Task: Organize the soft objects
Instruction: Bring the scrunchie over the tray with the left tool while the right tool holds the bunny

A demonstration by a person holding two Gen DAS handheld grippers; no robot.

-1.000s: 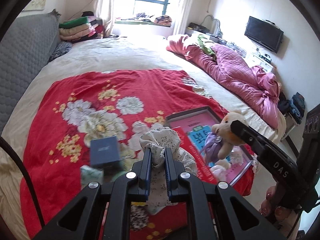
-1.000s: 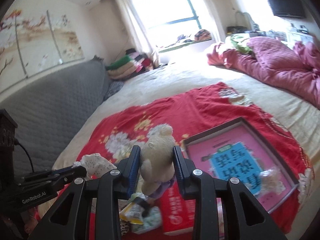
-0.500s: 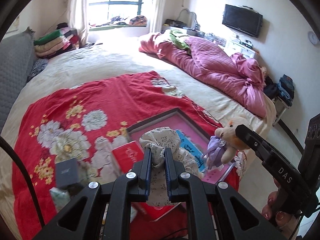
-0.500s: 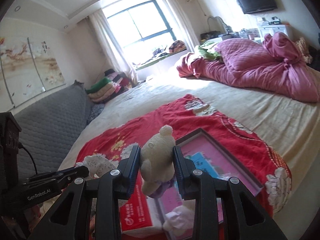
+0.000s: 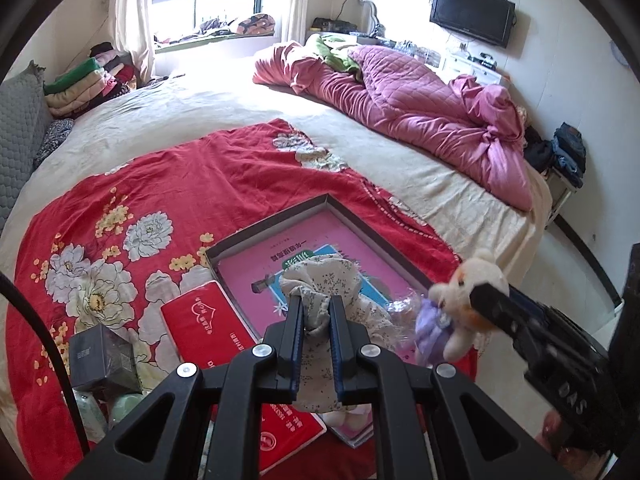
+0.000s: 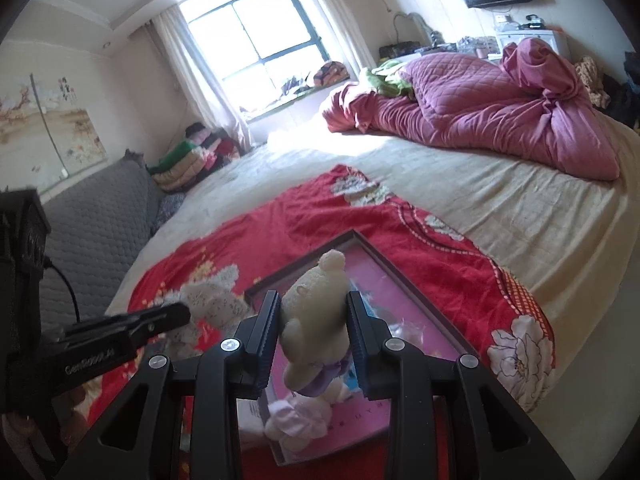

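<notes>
Both your hands have swung rightward across the bed since a second ago: the shallow dark-rimmed box with the pink printed bottom (image 5: 320, 240) now sits square ahead of both cameras instead of off to the side.

Left to right:
- Small dark cardboard box (image 5: 102, 356) and red rectangular packet with white print (image 5: 212, 320) lie on the red floral blanket (image 5: 160, 184), just left of the box. Not soft items; leave them.
- Your left hand-held gripper (image 5: 316, 334) is pinched tight on the crumpled white floral-print cloth (image 5: 324, 280), which hangs over the box's near half.
- Your right hand-held gripper (image 6: 314, 336) clamps, at a narrow-to-middling width, the cream plush bear with a purple skirt (image 6: 316, 312), carried above the box's near corner. A second small plush in pale pink (image 6: 298, 420) lies in the box beneath it.

Risks from here:
- Cloth tail dangles low; if you release while it drapes the rim, it will likely slide out onto the blanket.
- Bear is gripped by the head; a loose squeeze could let the body twist free before you are over the box floor.
- Both tools converge on the same near corner, so the finger tips could knock together. Stagger the drops.
</notes>
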